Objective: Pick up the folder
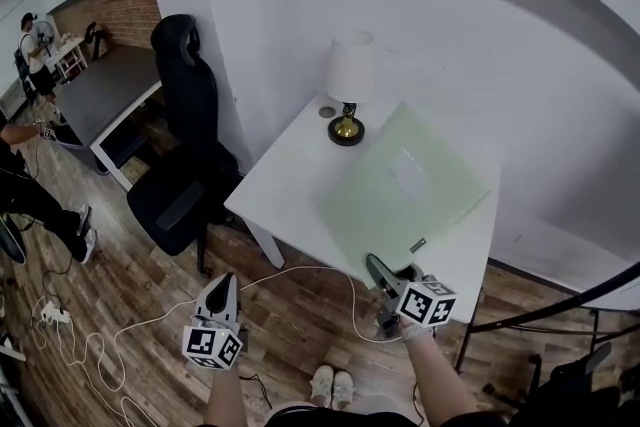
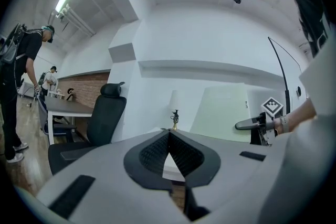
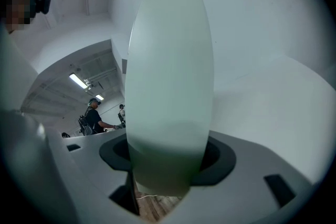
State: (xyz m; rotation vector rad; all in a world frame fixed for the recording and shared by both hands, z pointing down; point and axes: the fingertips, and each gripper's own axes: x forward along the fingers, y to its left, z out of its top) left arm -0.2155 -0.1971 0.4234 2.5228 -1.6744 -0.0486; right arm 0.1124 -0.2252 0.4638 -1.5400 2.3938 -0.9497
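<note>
The pale green folder [image 1: 400, 185] is tilted up off the white table [image 1: 285, 185], its near edge between the jaws of my right gripper [image 1: 383, 272]. In the right gripper view the folder [image 3: 170, 86] fills the middle, running straight out from the right gripper [image 3: 168, 165], which is shut on it. From the left gripper view the folder [image 2: 220, 113] stands steeply, held at its lower corner by the right gripper [image 2: 247, 124]. My left gripper [image 1: 222, 290] hangs in front of the table over the floor, and the left gripper [image 2: 169, 134] is shut with nothing in it.
A small lamp [image 1: 348, 80] with a white shade stands at the table's back, near the wall. A black office chair [image 1: 185, 145] is left of the table, with a grey desk [image 1: 100, 90] beyond. Cables [image 1: 90, 345] lie on the wooden floor. A person [image 2: 21, 76] stands at the left.
</note>
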